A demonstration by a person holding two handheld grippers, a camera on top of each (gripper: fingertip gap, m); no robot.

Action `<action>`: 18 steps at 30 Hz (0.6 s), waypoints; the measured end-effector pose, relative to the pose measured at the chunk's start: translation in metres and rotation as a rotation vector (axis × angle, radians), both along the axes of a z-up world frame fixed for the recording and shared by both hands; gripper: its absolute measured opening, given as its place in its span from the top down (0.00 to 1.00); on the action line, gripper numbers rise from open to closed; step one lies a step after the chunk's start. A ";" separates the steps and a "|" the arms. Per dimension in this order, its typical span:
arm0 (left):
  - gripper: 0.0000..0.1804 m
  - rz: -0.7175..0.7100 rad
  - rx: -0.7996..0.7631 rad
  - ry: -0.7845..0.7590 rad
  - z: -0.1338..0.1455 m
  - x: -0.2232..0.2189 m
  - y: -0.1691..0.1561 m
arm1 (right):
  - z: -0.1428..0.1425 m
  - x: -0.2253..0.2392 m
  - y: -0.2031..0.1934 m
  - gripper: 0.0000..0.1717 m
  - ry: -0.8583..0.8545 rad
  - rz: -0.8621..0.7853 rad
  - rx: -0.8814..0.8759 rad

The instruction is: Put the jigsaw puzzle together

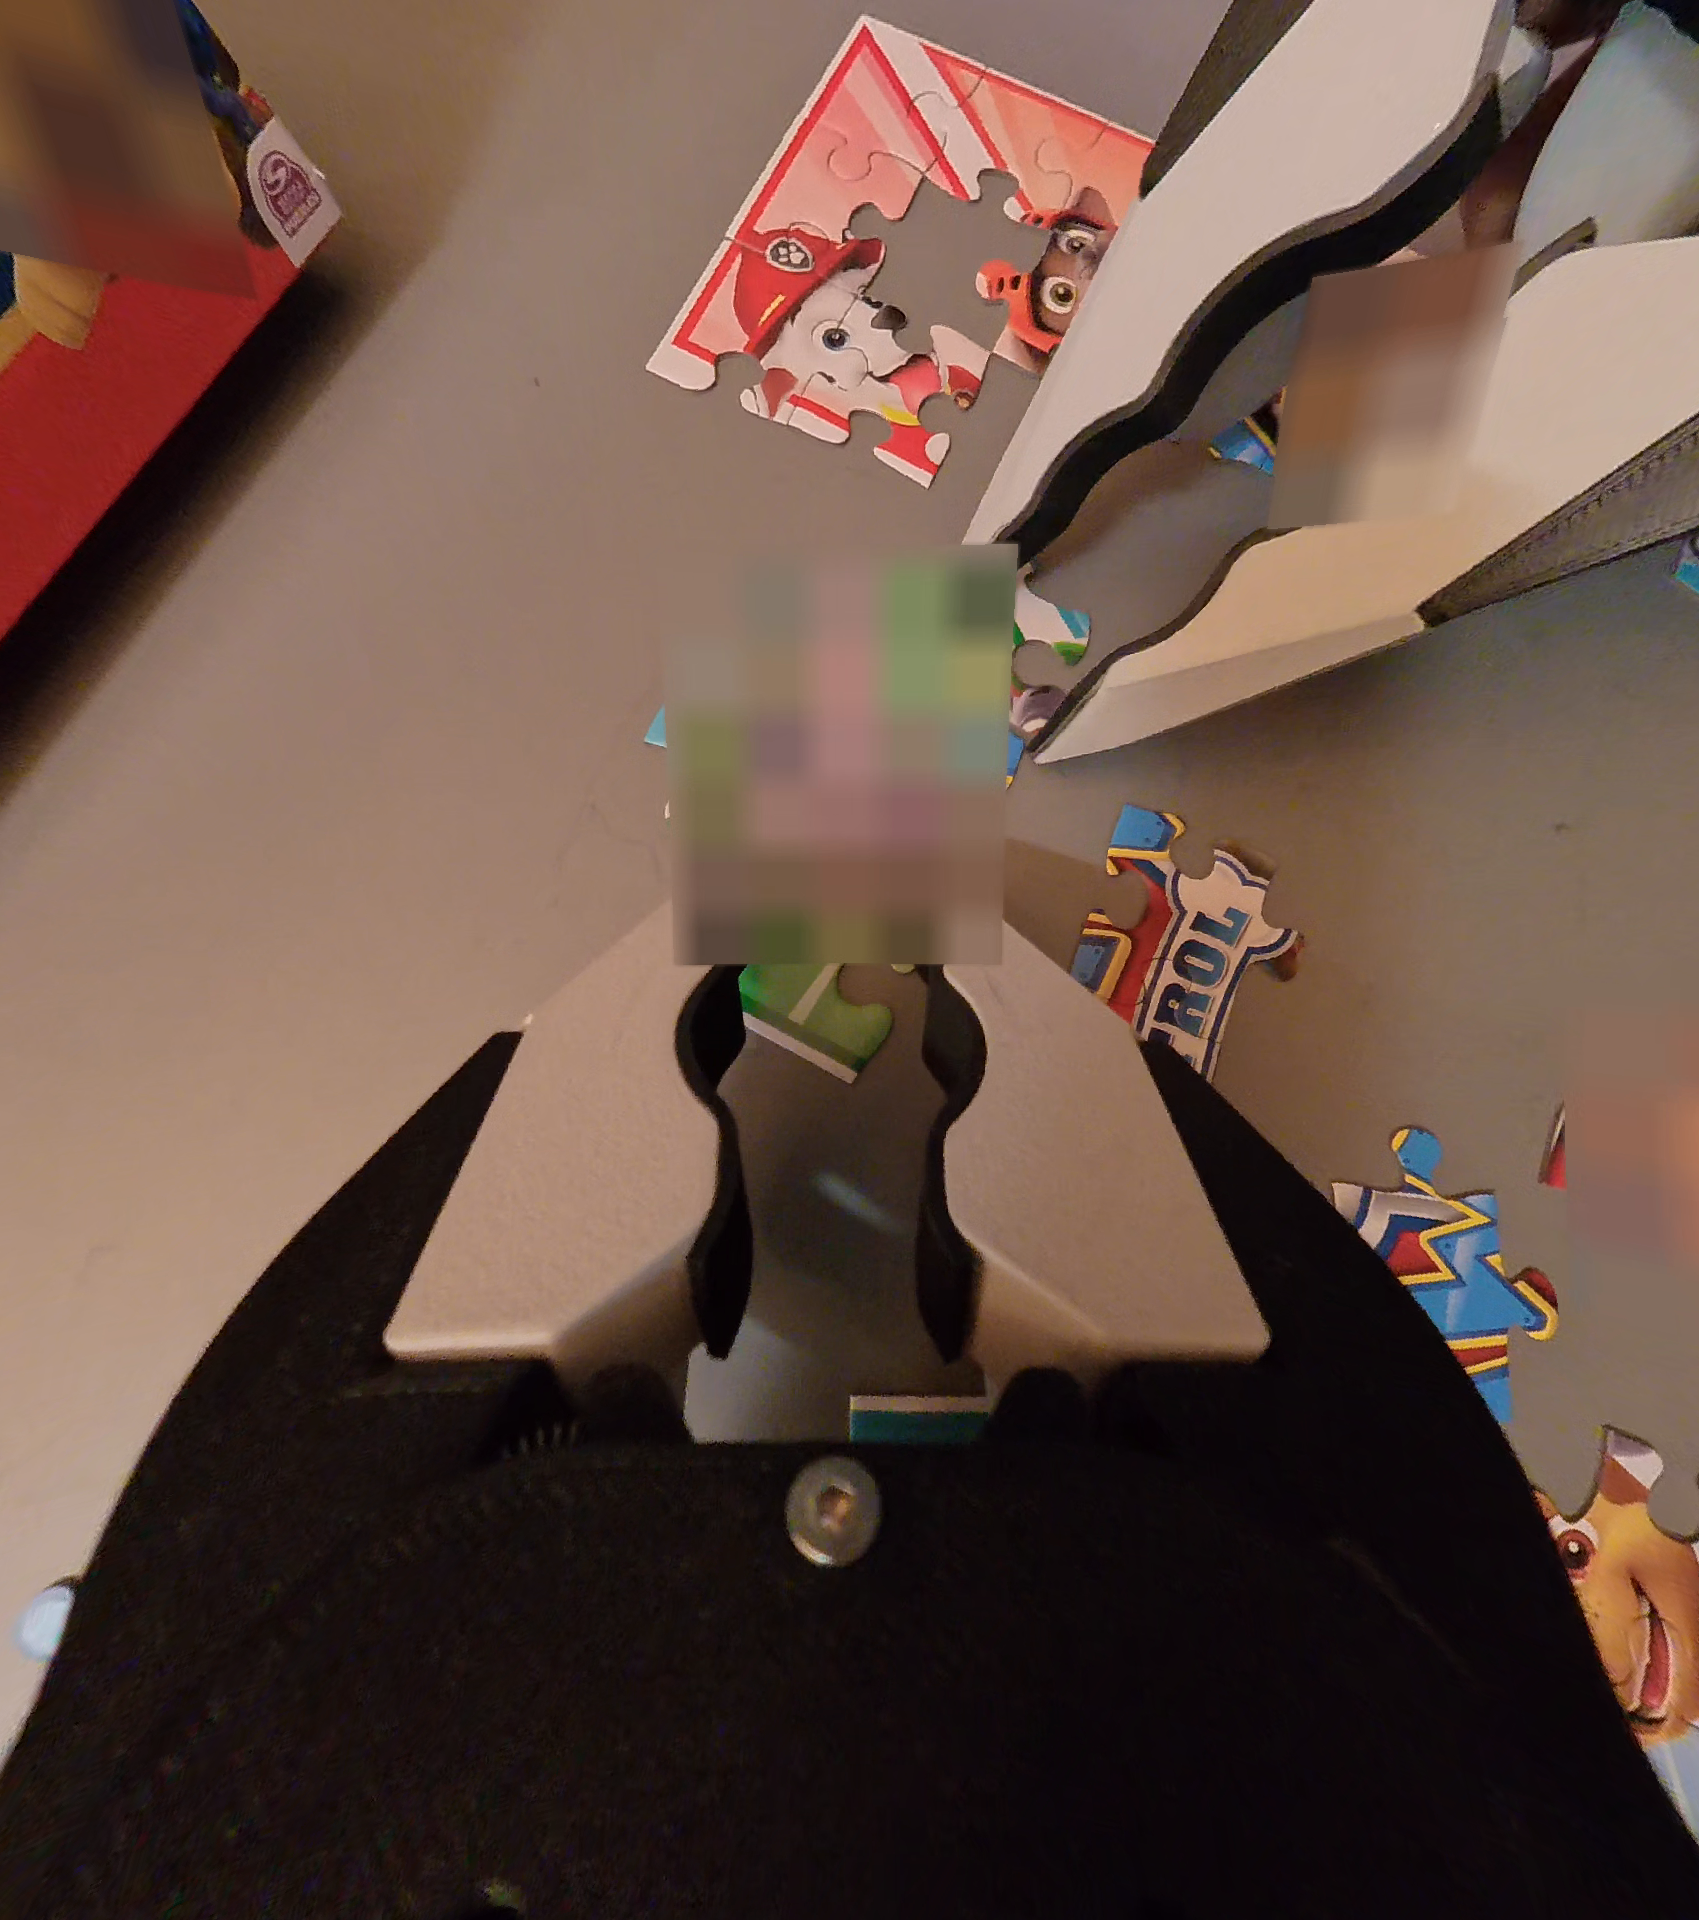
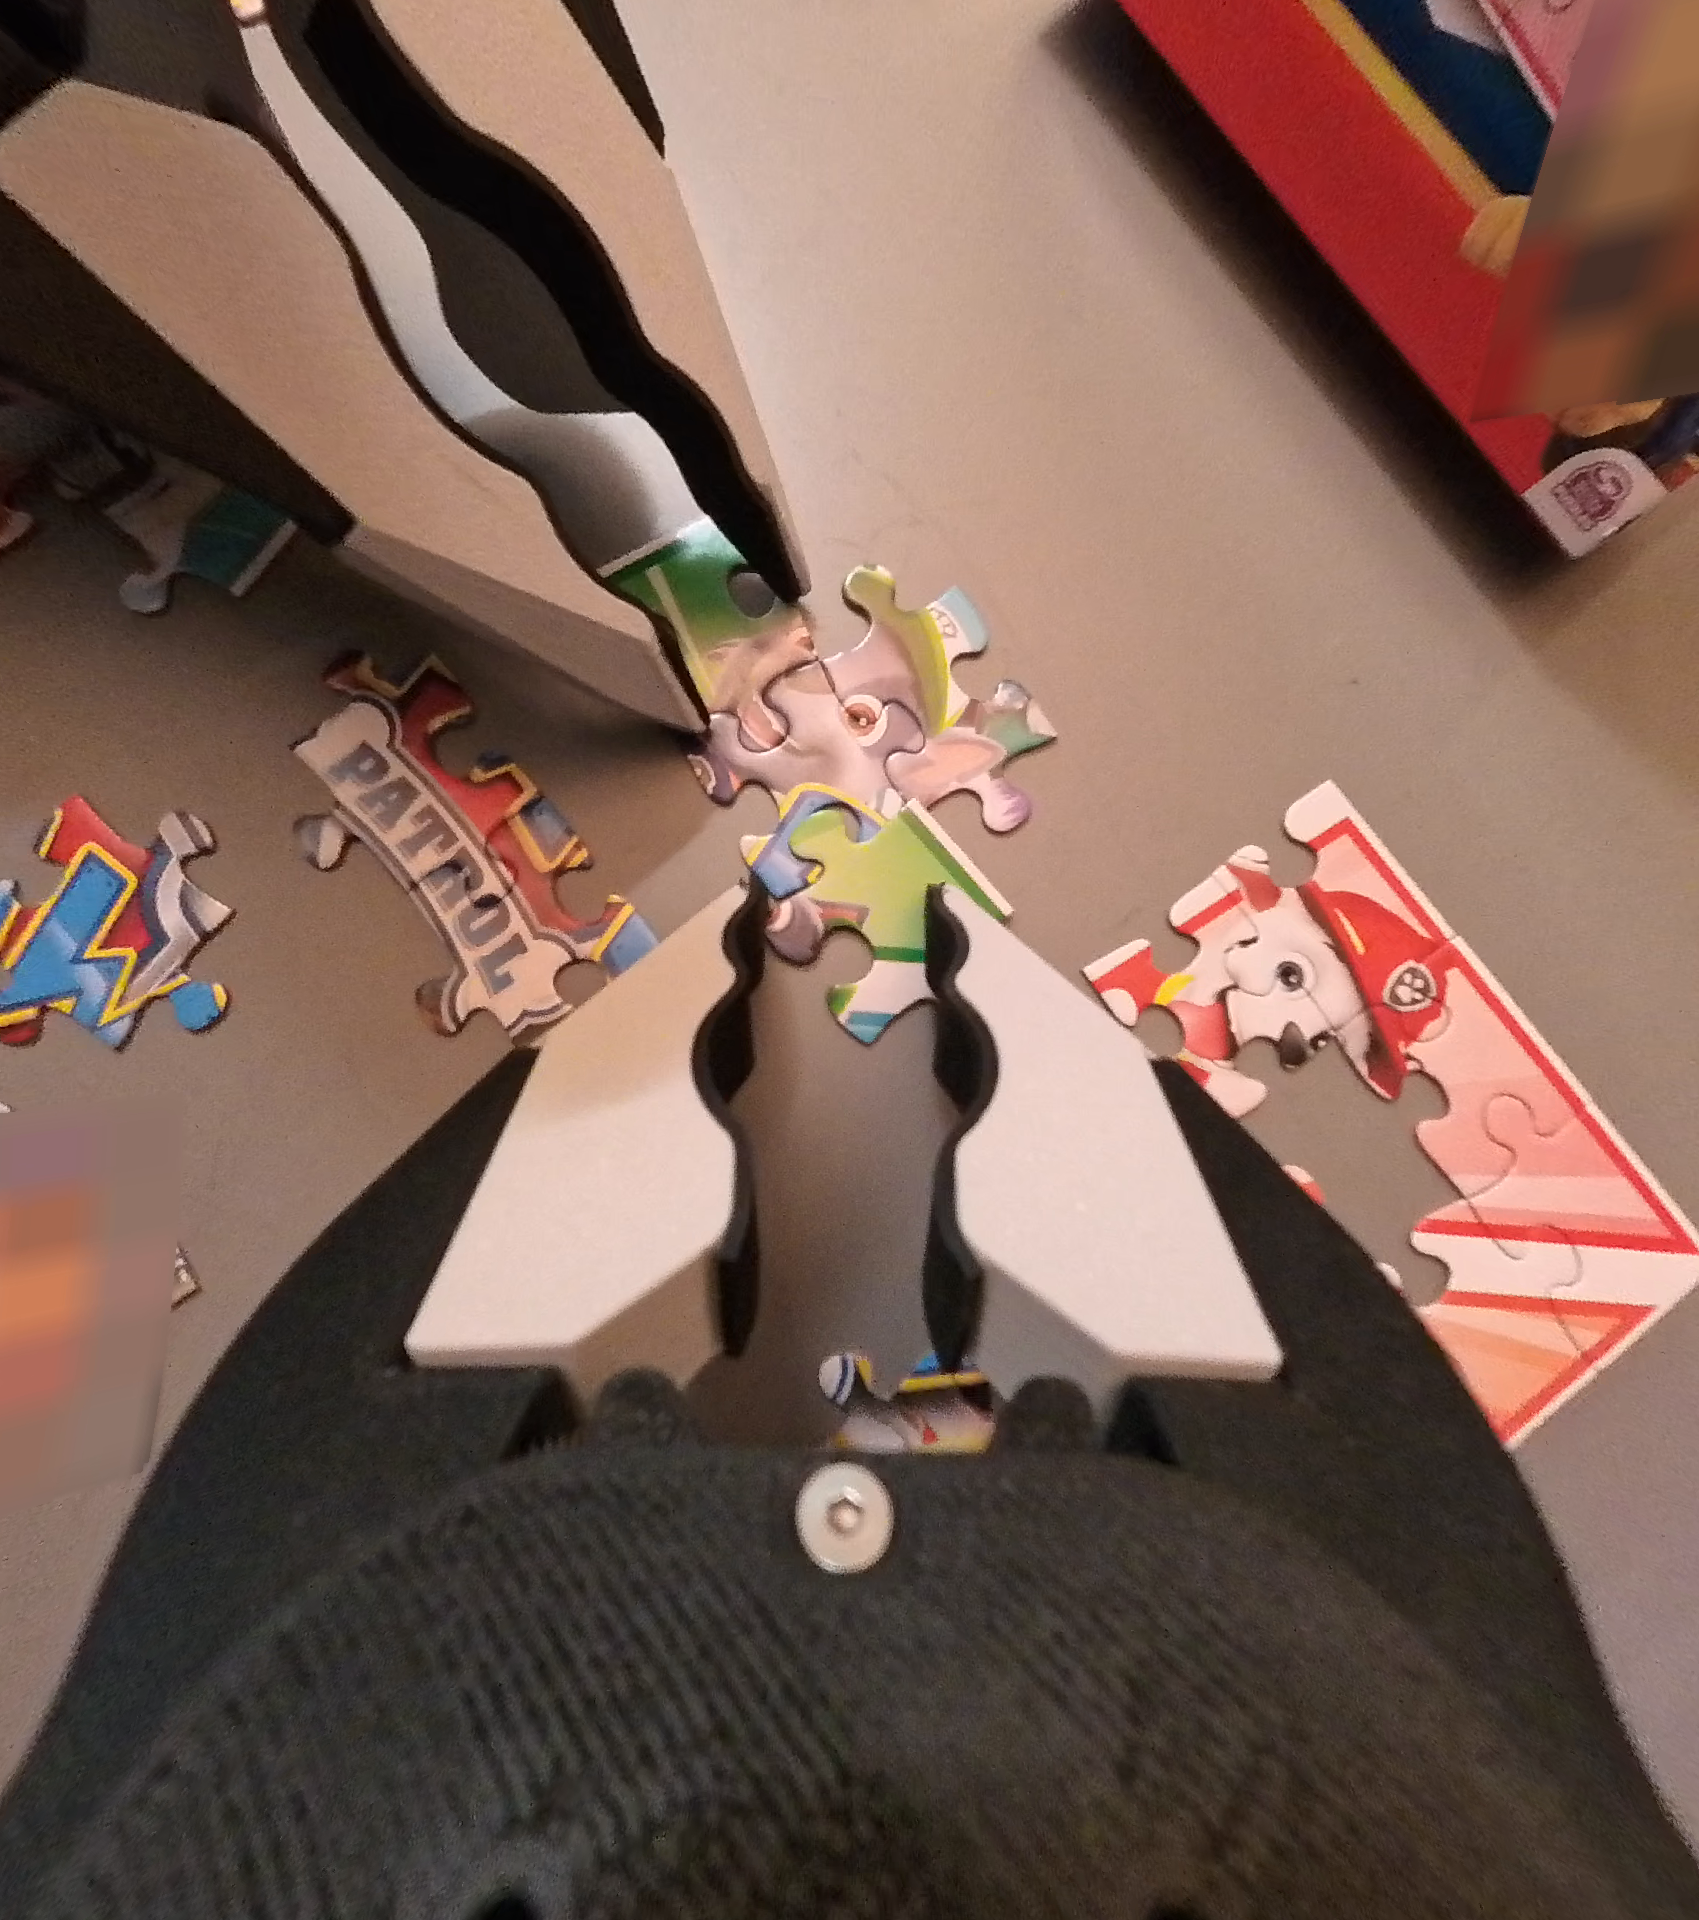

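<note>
The grey bench (image 1: 305, 727) is the biggest thing, and all the rest lies on it. A big red box (image 1: 45, 468) sits off to one side, well apart from the fingers. Next is a red and pink puzzle block (image 1: 824, 260) made of many joined bits, with a hole in its middle. The left gripper (image 2: 746, 660) has its 2 fingers closed on a green puzzle bit (image 2: 699, 592), which is joined to a few pale bits (image 2: 886, 707). Just beside it, the right gripper (image 2: 840, 904) has its 2 fingers closed on a green and white puzzle bit (image 2: 876, 883), 1 finger on each side, and this bit touches the pale bits. Near both lies a long white and red strip (image 2: 450, 862) made of 2 or 3 bits. Farther off lies a small blue and red bit (image 2: 97, 925).
</note>
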State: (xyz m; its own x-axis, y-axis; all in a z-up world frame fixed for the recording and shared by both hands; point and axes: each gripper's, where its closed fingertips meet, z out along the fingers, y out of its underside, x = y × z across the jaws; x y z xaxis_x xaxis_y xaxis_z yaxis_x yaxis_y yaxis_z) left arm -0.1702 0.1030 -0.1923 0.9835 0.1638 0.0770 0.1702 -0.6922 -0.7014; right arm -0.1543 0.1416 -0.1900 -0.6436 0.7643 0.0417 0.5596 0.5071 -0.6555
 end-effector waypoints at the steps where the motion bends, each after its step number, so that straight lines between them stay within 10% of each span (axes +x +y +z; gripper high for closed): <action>1: 0.85 0.000 0.002 -0.002 0.000 0.000 0.000 | 0.000 0.000 0.000 0.83 -0.001 0.000 -0.002; 18: 0.83 0.016 0.079 -0.049 0.013 -0.005 -0.003 | 0.000 -0.002 0.000 0.60 -0.094 0.142 -0.095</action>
